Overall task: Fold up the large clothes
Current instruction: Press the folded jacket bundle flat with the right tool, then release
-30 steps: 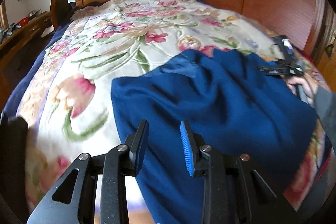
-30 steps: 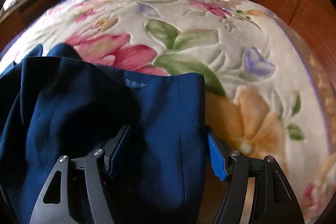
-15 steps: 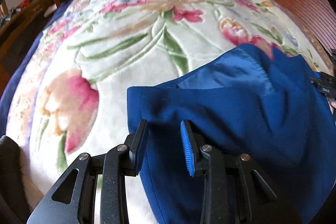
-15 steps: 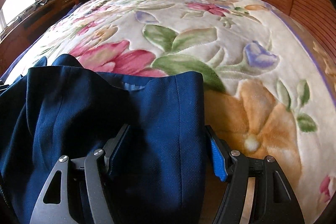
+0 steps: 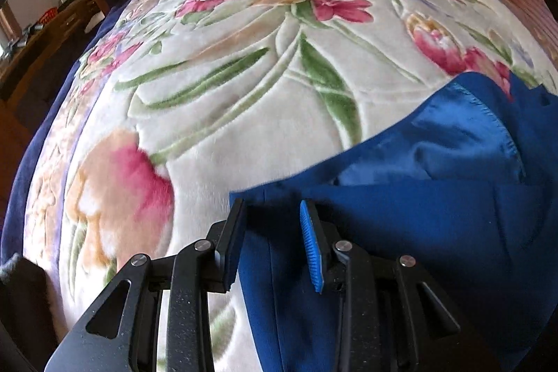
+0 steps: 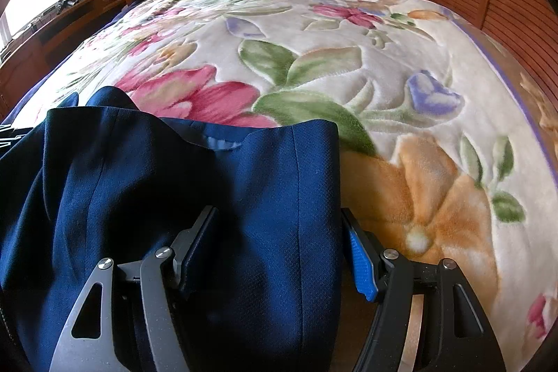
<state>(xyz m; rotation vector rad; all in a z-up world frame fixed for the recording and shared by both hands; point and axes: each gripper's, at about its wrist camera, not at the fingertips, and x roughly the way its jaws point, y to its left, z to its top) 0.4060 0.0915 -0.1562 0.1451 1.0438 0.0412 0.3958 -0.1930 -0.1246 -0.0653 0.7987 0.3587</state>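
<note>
my left gripper [image 5: 273, 244] has dropped onto the jacket [image 5: 436, 232] corner, jaws narrow, unclamped; right gripper [image 6: 279, 253] wide astride its soft, limp edge

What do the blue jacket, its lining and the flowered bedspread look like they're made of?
Blue jacket: likely a woven suiting, matte; a fine dotted weave and sewn seams show up close.
Lining: probably satin-like synthetic, glossy; it catches light and is paler than the shell.
Flowered bedspread: plush fleece or similar; fuzzy pile with carved-looking outlines around the petals and leaves.
</note>
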